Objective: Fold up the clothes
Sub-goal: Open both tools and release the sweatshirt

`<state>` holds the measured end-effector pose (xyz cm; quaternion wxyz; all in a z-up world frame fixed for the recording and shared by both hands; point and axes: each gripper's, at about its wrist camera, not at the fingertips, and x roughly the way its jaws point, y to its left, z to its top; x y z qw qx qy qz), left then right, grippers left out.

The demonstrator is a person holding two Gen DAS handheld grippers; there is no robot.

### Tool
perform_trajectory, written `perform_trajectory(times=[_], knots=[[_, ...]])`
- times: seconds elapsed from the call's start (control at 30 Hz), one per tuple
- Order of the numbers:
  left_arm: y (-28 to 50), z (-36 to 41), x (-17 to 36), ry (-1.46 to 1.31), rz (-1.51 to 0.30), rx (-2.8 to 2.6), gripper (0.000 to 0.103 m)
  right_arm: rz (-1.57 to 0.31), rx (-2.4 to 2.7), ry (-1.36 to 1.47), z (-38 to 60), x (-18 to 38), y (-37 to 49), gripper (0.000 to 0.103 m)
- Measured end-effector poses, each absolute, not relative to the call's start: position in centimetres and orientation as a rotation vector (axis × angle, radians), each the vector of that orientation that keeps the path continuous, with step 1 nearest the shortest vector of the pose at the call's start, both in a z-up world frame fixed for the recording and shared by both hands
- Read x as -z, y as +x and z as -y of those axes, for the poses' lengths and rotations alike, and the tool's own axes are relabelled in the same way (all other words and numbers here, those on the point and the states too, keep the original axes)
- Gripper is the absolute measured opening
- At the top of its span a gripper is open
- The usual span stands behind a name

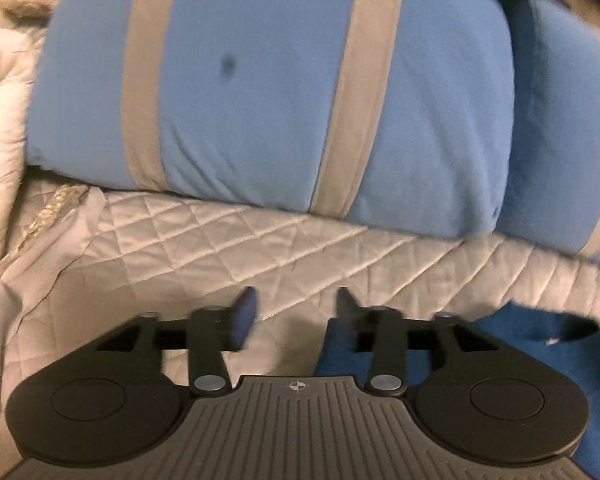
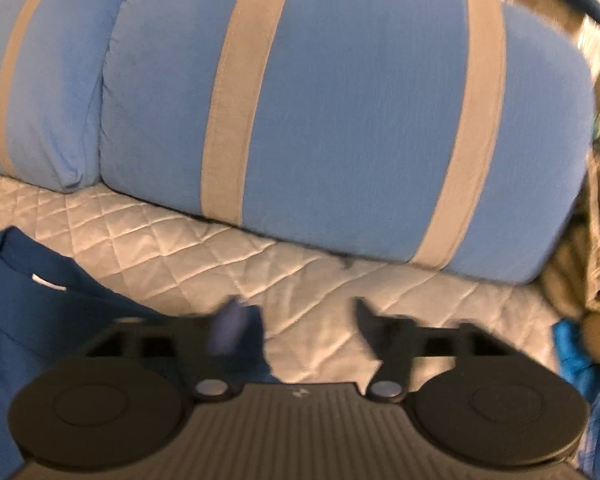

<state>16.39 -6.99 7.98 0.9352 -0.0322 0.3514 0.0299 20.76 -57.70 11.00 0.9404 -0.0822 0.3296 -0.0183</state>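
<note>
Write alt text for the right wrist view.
An open right gripper hovers over a quilted beige cover, with a dark blue garment at its left. Two light blue pillows with grey stripes lie behind.

Left gripper [image 1: 296,300] fingers spread apart, right gripper [image 2: 296,312] likewise, both empty

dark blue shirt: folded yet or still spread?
Cannot tell fully. The dark blue shirt lies on the quilted cover, collar visible, mostly out of frame. Both claws, left and right, open.
</note>
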Motion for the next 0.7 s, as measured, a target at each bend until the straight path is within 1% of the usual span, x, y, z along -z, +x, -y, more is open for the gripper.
perform_trajectory(times=[0.03,0.1,0.23,0.33,0.4,0.5,0.7], knots=[[15.7,6.9,-8.4,-0.076,-0.715,-0.051,0.053,-0.673,0.035,-0.167,57.8,-11.4,20.3,0.092],[14.0,7.1,-9.3,-0.075,-0.715,-0.035,0.059,-0.673,0.029,-0.166,57.9,-12.1,19.4,0.101],[9.9,8.3,-11.5,-0.064,-0.74,0.043,0.06,-0.685,0.014,-0.141,58.3,-14.0,16.5,0.103],[5.9,9.1,-13.5,-0.052,-0.71,0.11,0.061,-0.671,-0.021,-0.119,59.3,-15.7,13.2,0.103],[3.6,9.4,-14.7,-0.042,-0.686,0.15,0.064,-0.666,-0.024,-0.108,60.0,-16.6,11.3,0.103],[0.3,9.7,-16.4,-0.029,-0.654,0.199,0.066,-0.669,-0.017,-0.097,61.5,-17.9,8.5,0.103],[-3.8,9.3,-18.4,-0.003,-0.626,0.232,0.069,-0.68,-0.023,-0.037,65.1,-20.8,3.1,0.103]])
